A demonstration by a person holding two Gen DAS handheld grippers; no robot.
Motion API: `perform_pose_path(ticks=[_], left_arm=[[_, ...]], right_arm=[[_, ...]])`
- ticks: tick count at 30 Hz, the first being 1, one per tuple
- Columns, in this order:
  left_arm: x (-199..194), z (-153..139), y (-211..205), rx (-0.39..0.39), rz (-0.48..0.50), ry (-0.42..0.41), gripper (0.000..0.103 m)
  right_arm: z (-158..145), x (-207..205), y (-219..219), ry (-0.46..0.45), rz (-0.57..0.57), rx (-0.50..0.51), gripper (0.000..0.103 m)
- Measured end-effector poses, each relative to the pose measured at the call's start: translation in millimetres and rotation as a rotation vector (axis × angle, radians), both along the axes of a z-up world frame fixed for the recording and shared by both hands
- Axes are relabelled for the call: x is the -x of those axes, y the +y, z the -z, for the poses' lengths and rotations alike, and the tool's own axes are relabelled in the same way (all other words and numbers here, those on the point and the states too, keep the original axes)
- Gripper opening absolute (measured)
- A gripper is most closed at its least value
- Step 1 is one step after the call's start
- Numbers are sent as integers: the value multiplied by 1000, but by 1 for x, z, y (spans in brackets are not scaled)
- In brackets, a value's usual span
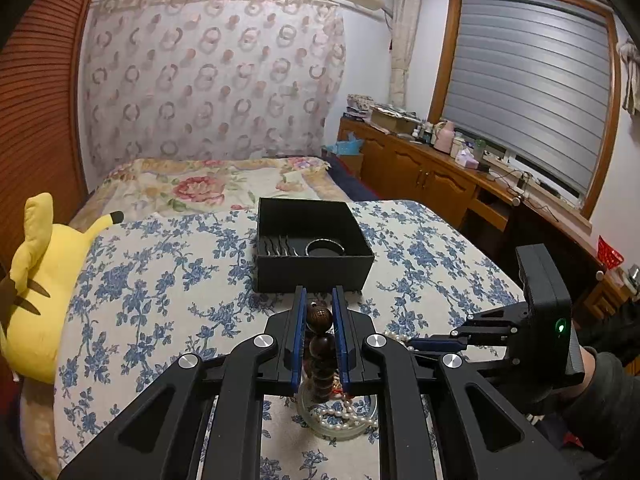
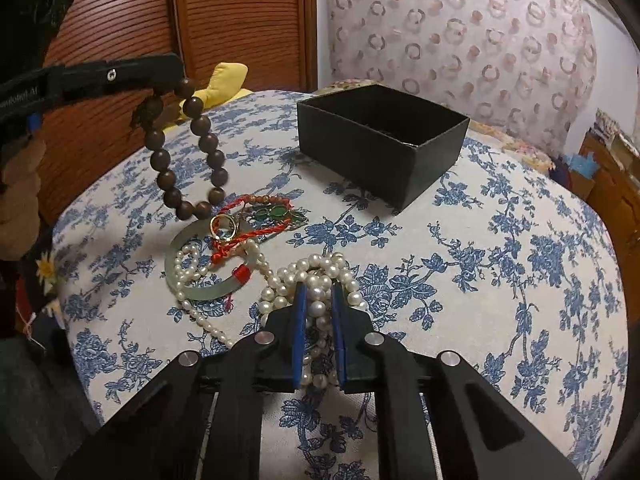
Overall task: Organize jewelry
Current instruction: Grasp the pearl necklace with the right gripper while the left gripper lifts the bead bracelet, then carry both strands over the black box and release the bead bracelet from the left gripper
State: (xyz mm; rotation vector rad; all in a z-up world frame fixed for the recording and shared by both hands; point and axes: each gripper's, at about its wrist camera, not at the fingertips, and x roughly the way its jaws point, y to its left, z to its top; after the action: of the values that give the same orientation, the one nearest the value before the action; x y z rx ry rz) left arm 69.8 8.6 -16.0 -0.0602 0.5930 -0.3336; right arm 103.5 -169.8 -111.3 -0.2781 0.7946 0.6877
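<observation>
My left gripper (image 1: 319,300) is shut on a brown wooden bead bracelet (image 1: 319,317) and holds it in the air; in the right wrist view the bracelet (image 2: 188,152) hangs from it above the jewelry pile. My right gripper (image 2: 319,292) is shut on a white pearl necklace (image 2: 316,280) lying on the floral cloth. A pale jade bangle (image 2: 200,292), a red cord bracelet (image 2: 256,232), a gold ring (image 2: 224,226) and green-stone pieces (image 2: 276,213) lie in the pile. An open black box (image 1: 312,240) stands beyond and shows in the right wrist view too (image 2: 380,152).
A yellow plush toy (image 1: 40,280) lies at the left edge of the blue floral cloth (image 1: 160,280). The box holds hairpins (image 1: 276,246) and a dark ring-shaped item (image 1: 325,247). A wooden cabinet (image 1: 420,172) with clutter stands to the right under the window.
</observation>
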Motion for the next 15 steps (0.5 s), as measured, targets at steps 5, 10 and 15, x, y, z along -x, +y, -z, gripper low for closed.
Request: perform_pose_path(ticks=[5,10,15], left_arm=[[0,0,0,-3,-2,-4,12],[-2,-3,3,0,-11,-16,12],[-5,-10,3,2,-14,-29,12]], right_arm=[[-11,3,-4,-24,8,-32,8],[-24,2,-8,-50,13,-51,8],[-39,1,-11,-81,24,-71,8]])
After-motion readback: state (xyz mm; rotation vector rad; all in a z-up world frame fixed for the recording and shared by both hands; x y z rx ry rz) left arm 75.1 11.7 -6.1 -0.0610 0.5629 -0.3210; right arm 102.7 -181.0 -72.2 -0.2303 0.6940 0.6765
